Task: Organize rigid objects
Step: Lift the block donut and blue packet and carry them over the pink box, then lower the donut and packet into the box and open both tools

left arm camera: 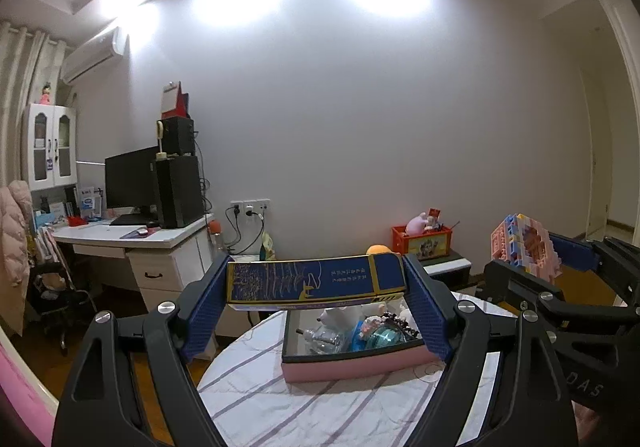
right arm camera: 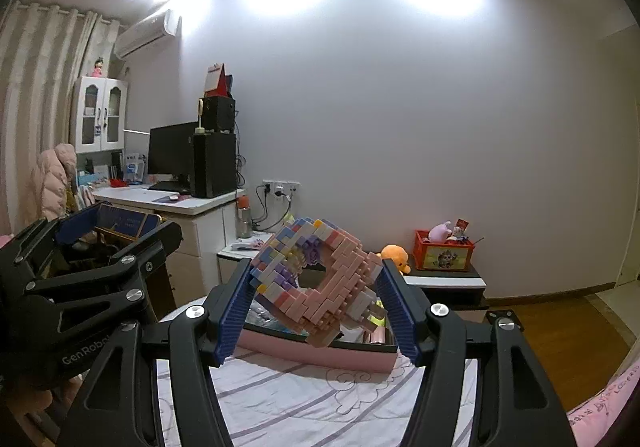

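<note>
The left claw (left arm camera: 316,283) is closed on a long dark blue cardboard box with gold drawings (left arm camera: 316,279), one blue pad against each short end, and holds it level in the air. Below and just beyond this claw stands an open pink rectangular storage box with dark inner walls (left arm camera: 352,367), resting on the round tabletop with a white, purple-striped cloth (left arm camera: 280,399). Small toys lie inside the storage box, among them a teal round one (left arm camera: 380,339).

The right claw (right arm camera: 316,287) grips a tilted hollow frame built from pink, purple and yellow plastic bricks (right arm camera: 320,279) between its two pads. The frame hangs over the near edge of the pink box. The left claw is at the left of the right one, well apart from it.
</note>
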The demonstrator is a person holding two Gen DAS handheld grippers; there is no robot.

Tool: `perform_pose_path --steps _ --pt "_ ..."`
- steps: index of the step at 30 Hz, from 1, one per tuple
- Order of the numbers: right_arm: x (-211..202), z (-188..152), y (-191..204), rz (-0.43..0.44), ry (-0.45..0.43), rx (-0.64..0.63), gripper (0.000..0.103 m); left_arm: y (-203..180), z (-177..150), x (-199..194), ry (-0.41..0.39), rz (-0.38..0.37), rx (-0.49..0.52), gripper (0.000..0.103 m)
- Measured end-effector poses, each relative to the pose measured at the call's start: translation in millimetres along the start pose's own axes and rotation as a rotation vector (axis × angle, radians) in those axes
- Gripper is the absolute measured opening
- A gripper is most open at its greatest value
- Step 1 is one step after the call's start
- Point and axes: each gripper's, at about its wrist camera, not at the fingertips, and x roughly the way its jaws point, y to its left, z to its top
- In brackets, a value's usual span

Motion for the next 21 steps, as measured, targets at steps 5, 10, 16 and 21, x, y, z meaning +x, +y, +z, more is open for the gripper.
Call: perform_pose_path --steps 5,10,16,21 --pt "48.0 -0.3 -15.3 -0.016 0.047 0.0 0.063 -8.6 -3.7 55.6 0.05 -0.014 0.034 0.084" --pt "108.6 -9.1 -31.5 -0.023 0.136 0.008 0.063 -15.9 -18.1 130.8 0.157 -0.073 0.036 0.083" --pt "183.5 -34.6 -44.0 -0.02 0.264 0.014 0.063 -19.0 -53.6 219.1 0.315 -0.103 0.019 0.083" --pt "223.8 -54.5 -50.5 -0.012 0.354 0.02 0.064 -23.2 -80.8 269.3 0.442 -0.109 0.023 0.084"
